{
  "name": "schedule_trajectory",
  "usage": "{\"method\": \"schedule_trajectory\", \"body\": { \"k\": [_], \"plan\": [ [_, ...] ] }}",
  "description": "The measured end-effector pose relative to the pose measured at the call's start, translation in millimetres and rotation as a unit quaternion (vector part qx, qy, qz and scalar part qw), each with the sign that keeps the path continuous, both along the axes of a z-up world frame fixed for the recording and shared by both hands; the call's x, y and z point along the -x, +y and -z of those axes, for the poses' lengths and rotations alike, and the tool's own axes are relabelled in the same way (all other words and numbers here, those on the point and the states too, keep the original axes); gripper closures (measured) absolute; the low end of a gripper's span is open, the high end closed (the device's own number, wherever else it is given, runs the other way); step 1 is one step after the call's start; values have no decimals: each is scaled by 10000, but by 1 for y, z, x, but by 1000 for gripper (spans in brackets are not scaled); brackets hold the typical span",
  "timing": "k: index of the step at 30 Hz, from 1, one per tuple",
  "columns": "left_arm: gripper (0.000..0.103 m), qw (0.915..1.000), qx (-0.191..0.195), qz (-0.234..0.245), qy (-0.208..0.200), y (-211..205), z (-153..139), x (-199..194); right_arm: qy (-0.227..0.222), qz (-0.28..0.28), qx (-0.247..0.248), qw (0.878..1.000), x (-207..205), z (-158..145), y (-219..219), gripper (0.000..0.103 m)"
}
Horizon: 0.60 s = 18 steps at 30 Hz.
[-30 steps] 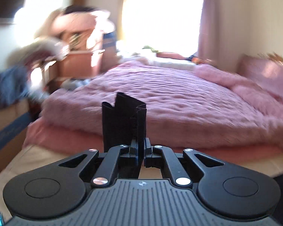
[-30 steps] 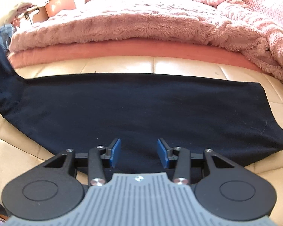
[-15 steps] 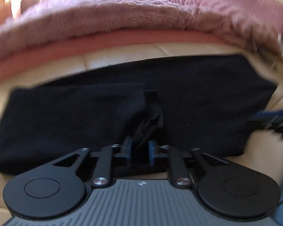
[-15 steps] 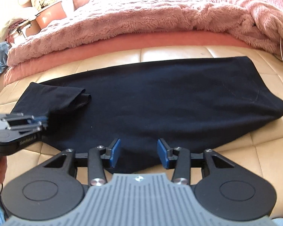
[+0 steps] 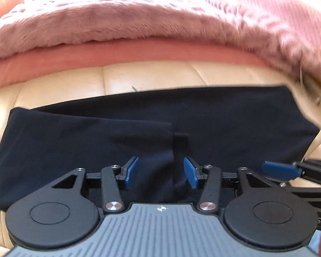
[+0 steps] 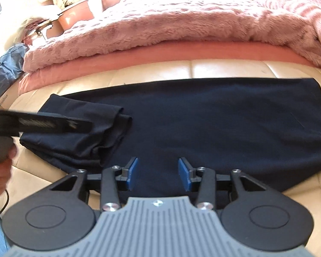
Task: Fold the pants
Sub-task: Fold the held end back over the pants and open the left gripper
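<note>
Dark navy pants point(image 5: 224, 124) lie flat on a cream leather bench point(image 5: 152, 79), with the leg end folded over onto the rest; the fold shows in the right wrist view point(image 6: 81, 132) at the left. My left gripper point(image 5: 160, 172) is open just above the folded cloth, whose loose hem lies between the jaws, not gripped. My right gripper point(image 6: 158, 174) is open and empty over the near edge of the pants point(image 6: 224, 124). The left gripper also shows side-on in the right wrist view point(image 6: 53, 125).
A bed with a fluffy pink blanket point(image 6: 182, 17) and salmon sheet point(image 5: 117, 57) runs along the far side of the bench. Boxes and piled clothes point(image 6: 75, 10) stand at the far left. The right gripper's blue fingertip point(image 5: 280, 169) enters the left wrist view.
The left gripper carried the pants' leg end down and over onto the rest, then opened and let it go. The right gripper stayed open and shifted slightly.
</note>
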<state>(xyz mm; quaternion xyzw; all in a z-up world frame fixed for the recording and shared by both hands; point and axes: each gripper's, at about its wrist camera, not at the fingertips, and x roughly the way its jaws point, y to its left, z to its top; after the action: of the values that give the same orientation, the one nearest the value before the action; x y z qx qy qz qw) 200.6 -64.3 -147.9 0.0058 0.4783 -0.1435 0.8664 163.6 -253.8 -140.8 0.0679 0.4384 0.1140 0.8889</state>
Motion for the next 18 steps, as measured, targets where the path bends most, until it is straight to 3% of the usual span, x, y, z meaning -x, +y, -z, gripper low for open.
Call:
{"method": "schedule_trajectory", "body": {
  "k": [1,4,5,7,8,9,15,18],
  "plan": [
    [45,9999,-133,-19,43,-5,4,-1,-5,-48,-37,10000,-2,1,2,74],
    [50,9987,-471,-137,147,-14,14,1,11,-181,-74,9998,-6,6,7,76],
    [54,9987,-466,-165,101,-14,15,3,23,-194,-80,9998,-6,7,8,76],
    [72,9992,-327,-213,107,-9,15,3,44,-203,-146,9997,-6,10,8,75],
    [80,9994,-194,-243,143,-3,14,1,52,-205,-173,9996,-6,11,7,75],
    [95,9994,-36,-269,219,3,14,-1,55,-214,-197,9996,-6,12,7,75],
    [100,9900,1183,-564,522,49,-8,-3,-92,-478,-521,9975,-8,12,12,75],
    [100,9863,1468,-528,532,70,-24,-4,-212,-729,-593,9953,-14,9,23,77]
  ]
}}
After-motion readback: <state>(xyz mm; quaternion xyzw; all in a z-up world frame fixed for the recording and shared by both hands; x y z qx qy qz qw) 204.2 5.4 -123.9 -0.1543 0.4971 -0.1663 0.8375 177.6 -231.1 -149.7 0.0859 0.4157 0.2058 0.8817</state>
